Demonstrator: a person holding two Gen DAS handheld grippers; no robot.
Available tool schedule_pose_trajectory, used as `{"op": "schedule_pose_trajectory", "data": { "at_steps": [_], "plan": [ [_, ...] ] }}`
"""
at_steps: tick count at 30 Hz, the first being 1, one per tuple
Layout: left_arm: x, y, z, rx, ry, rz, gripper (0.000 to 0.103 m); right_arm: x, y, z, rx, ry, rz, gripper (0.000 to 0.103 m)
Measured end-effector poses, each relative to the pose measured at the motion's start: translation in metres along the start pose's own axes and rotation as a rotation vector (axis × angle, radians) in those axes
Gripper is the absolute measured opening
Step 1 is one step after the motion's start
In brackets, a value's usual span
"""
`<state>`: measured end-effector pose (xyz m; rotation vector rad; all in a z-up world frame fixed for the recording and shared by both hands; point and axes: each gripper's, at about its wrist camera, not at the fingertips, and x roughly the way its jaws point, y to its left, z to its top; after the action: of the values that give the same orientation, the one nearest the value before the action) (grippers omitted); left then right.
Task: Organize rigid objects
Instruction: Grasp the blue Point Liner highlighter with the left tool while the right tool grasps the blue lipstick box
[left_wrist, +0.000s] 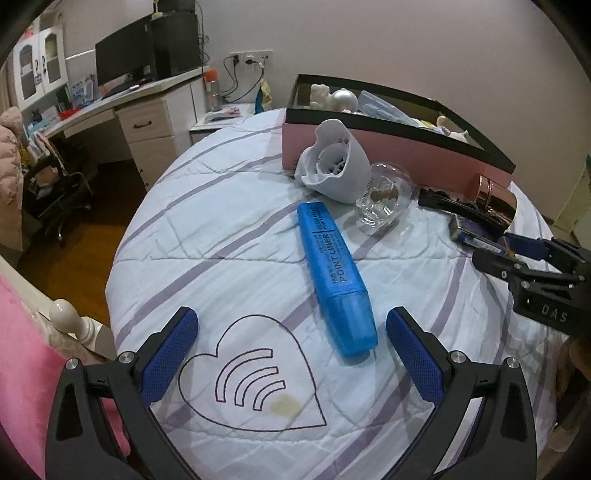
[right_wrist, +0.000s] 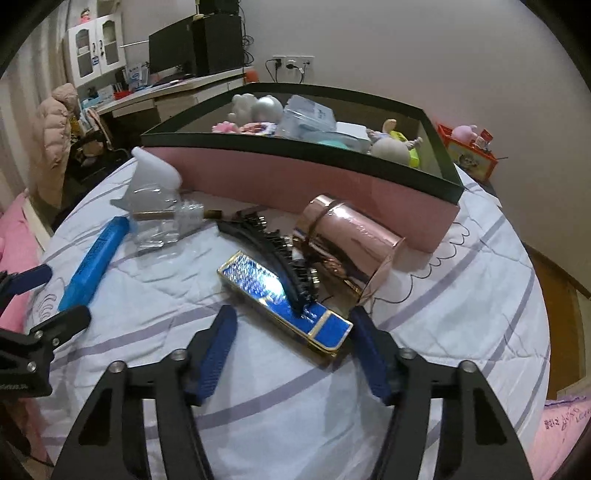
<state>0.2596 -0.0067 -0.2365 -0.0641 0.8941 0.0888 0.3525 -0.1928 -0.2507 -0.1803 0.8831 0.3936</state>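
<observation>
Everything sits on a bed quilt (left_wrist: 229, 229) (pale blue with lilac stripes), so I'll place things off the pink box (right_wrist: 332, 188) with the black rim.

Going left to right in the right wrist view: the blue highlighter (right_wrist: 94, 258) lies well to the left of the box, flat on the quilt. Next to it a clear glass bottle (right_wrist: 166, 221) lies on its side just in front of the box's left end, with a white plastic piece (right_wrist: 155, 171) behind it, right up against the box wall. Then a black hair clip (right_wrist: 269, 251) in front of the box's middle, lying across a shiny blue case with gold trim (right_wrist: 284, 299). A rose-gold cylinder (right_wrist: 351, 240) lies on its side, close to the box's right end.

The left claw (left_wrist: 291, 354) is wide open and grips nothing; the highlighter's cap end lies between its fingers without touching them. The right claw (right_wrist: 291, 328) is about half open around the near end of the blue case; its pads aren't visibly pressing on it.
</observation>
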Motion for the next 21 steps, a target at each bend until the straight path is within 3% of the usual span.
{"op": "schedule_pose_trajectory", "data": {
  "at_steps": [5,11,15,18,19,21],
  "plan": [
    [0.003,-0.002,0.001,0.017,0.0,-0.001,0.103,-0.008,0.009,-0.007,-0.004,0.001,0.024,0.045],
    [0.008,-0.005,0.006,0.028,-0.001,-0.013,0.103,-0.018,0.029,-0.016,0.01,-0.003,0.1,0.044],
    [0.014,-0.008,0.012,0.036,0.006,0.003,0.103,-0.012,0.03,-0.009,0.033,-0.017,0.064,0.044],
    [0.018,-0.009,0.016,0.039,0.008,0.006,0.102,-0.003,0.028,-0.003,0.039,-0.011,0.032,0.032],
    [0.017,-0.009,0.016,0.038,-0.001,0.001,0.1,-0.001,0.027,-0.002,0.044,-0.014,0.033,0.023],
    [0.017,-0.011,0.016,0.05,-0.016,-0.003,0.08,0.0,0.027,-0.001,0.048,-0.02,0.032,0.022]
  ]
}}
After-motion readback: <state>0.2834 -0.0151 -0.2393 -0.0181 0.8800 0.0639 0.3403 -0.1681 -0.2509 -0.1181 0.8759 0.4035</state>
